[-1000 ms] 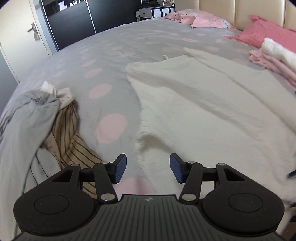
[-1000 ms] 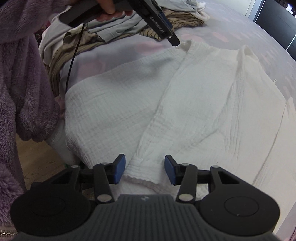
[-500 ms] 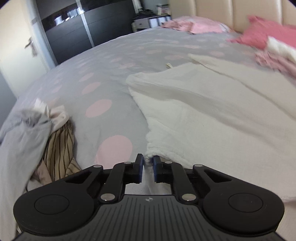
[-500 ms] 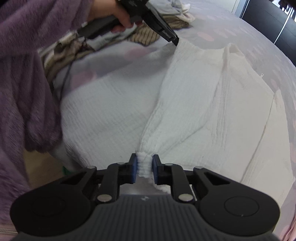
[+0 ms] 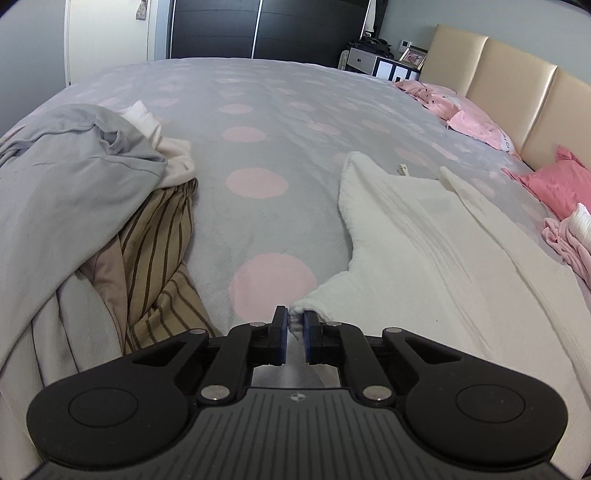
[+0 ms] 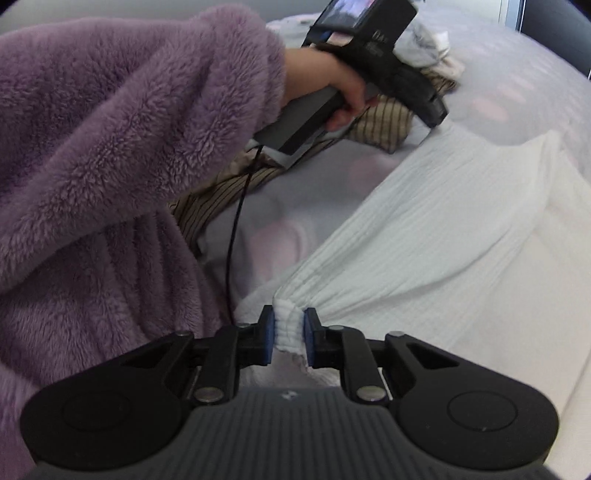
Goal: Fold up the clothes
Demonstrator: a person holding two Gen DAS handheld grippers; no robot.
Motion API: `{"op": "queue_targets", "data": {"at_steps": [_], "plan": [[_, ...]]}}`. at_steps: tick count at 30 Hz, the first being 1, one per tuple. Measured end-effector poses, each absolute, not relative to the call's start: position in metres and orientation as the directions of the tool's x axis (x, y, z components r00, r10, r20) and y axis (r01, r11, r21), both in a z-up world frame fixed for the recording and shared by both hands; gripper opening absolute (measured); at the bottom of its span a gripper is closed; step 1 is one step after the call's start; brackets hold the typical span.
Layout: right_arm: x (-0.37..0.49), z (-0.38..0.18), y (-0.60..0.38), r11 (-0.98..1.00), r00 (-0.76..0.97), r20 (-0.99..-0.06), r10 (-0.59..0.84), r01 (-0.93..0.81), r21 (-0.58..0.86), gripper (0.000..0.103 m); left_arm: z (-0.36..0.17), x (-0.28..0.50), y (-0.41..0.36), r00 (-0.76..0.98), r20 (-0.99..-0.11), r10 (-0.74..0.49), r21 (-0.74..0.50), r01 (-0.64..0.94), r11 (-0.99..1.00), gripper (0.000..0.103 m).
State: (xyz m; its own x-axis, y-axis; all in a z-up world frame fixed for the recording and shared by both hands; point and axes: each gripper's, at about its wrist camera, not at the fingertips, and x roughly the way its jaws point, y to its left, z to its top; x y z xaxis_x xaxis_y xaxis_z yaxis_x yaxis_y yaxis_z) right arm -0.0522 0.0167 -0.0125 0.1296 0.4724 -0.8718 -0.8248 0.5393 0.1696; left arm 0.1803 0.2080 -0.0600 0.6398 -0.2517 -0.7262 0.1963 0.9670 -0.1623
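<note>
A white textured garment (image 5: 436,236) lies spread over the grey bedspread with pink dots (image 5: 258,155). My left gripper (image 5: 295,325) is shut on one corner of it, pulled into a point. In the right wrist view the same white garment (image 6: 443,236) stretches taut between the two grippers. There my right gripper (image 6: 290,326) is shut on a bunched ribbed hem. The left gripper (image 6: 437,118) shows at the top, held by a hand in a purple fleece sleeve (image 6: 129,122), its tip at the cloth's far corner.
A heap of grey and brown-striped clothes (image 5: 92,206) lies at the left. Pink pillows (image 5: 465,118) and pink folded items (image 5: 565,236) sit along the beige headboard (image 5: 498,88). A dark wardrobe (image 5: 258,29) stands beyond the bed. A black cable (image 6: 236,229) hangs from the left gripper.
Both grippers went from open to shut on the white garment's edge, then lifted and pulled it taut. The sleeve has swung into the right wrist view.
</note>
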Motion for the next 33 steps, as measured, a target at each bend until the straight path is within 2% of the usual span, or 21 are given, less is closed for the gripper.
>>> {"op": "queue_targets", "data": {"at_steps": [9, 12, 13, 18, 22, 26, 33], "plan": [[-0.045, -0.055, 0.043, 0.583, 0.079, -0.877, 0.475, -0.775, 0.246, 0.019, -0.07, 0.187, 0.207, 0.627, -0.743, -0.232, -0.13, 0.205, 0.97, 0.007], [-0.043, -0.064, 0.042, 0.59, 0.072, -0.879, 0.471, -0.767, 0.253, 0.03, -0.072, 0.181, 0.203, 0.617, -0.756, -0.218, -0.102, 0.219, 0.97, 0.009], [-0.043, -0.066, 0.039, 0.59, 0.059, -0.877, 0.477, -0.761, 0.27, 0.037, -0.073, 0.18, 0.202, 0.609, -0.763, -0.215, -0.099, 0.219, 0.971, 0.01], [-0.045, -0.047, 0.009, 0.603, 0.096, -0.854, 0.511, -0.749, 0.276, 0.044, -0.065, 0.166, 0.213, 0.593, -0.784, -0.183, -0.088, 0.186, 0.979, 0.012], [-0.04, -0.035, -0.029, 0.696, 0.207, -0.85, 0.484, -0.68, 0.23, 0.044, -0.051, 0.145, 0.224, 0.599, -0.784, -0.163, -0.09, 0.15, 0.985, 0.012], [-0.035, -0.033, -0.055, 0.77, 0.285, -0.845, 0.452, -0.603, 0.209, 0.044, -0.037, 0.114, 0.217, 0.598, -0.773, -0.211, -0.112, 0.199, 0.974, 0.012], [-0.026, -0.044, -0.064, 0.815, 0.267, -0.863, 0.429, -0.527, 0.242, 0.043, -0.029, 0.062, 0.179, 0.527, -0.808, -0.263, -0.117, 0.294, 0.949, 0.012]]}}
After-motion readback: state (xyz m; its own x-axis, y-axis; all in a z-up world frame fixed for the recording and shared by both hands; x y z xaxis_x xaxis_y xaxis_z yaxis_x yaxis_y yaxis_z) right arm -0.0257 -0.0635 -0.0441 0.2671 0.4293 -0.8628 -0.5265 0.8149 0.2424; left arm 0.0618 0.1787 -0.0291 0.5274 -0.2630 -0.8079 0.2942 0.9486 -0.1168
